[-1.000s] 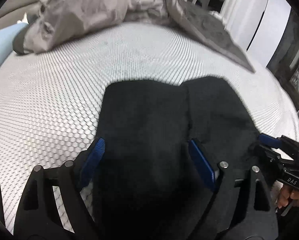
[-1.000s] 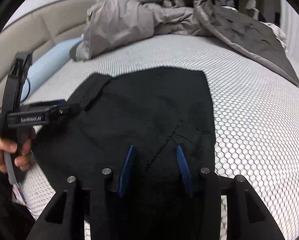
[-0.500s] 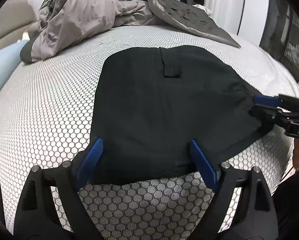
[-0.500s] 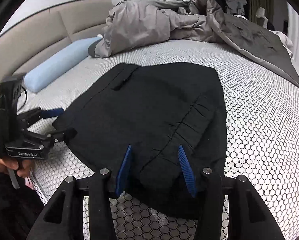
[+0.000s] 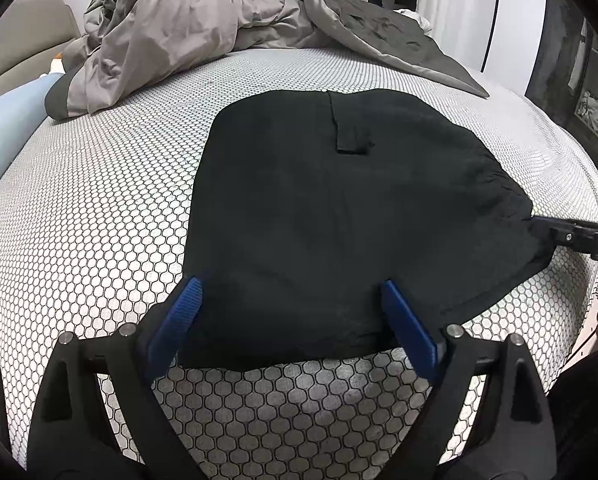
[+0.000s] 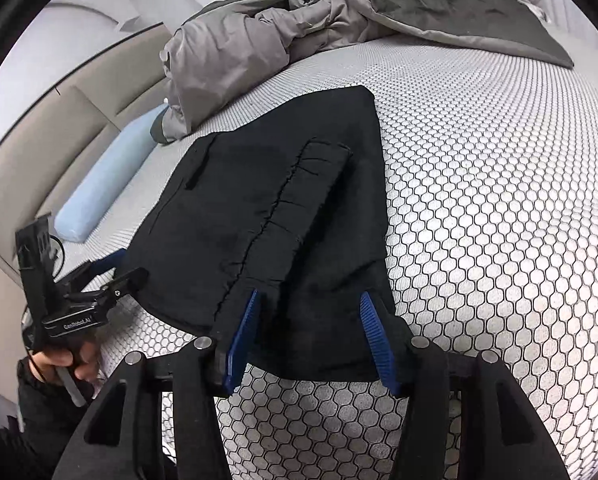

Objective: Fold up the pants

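Pants point(image 5: 339, 220) lie flat on the mattress point(image 5: 99, 208), near hem between both grippers' spread, still-opening fingers point(image 5: 179, 320), unpinched.

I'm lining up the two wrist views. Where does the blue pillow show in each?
Left wrist: the blue pillow sits at the far left edge, mostly cut off, beside the grey duvet.
Right wrist: the pillow lies left of centre, along the headboard, left of the pants.
Shared landmark: the duvet, whose near corner touches the pillow's end in both.
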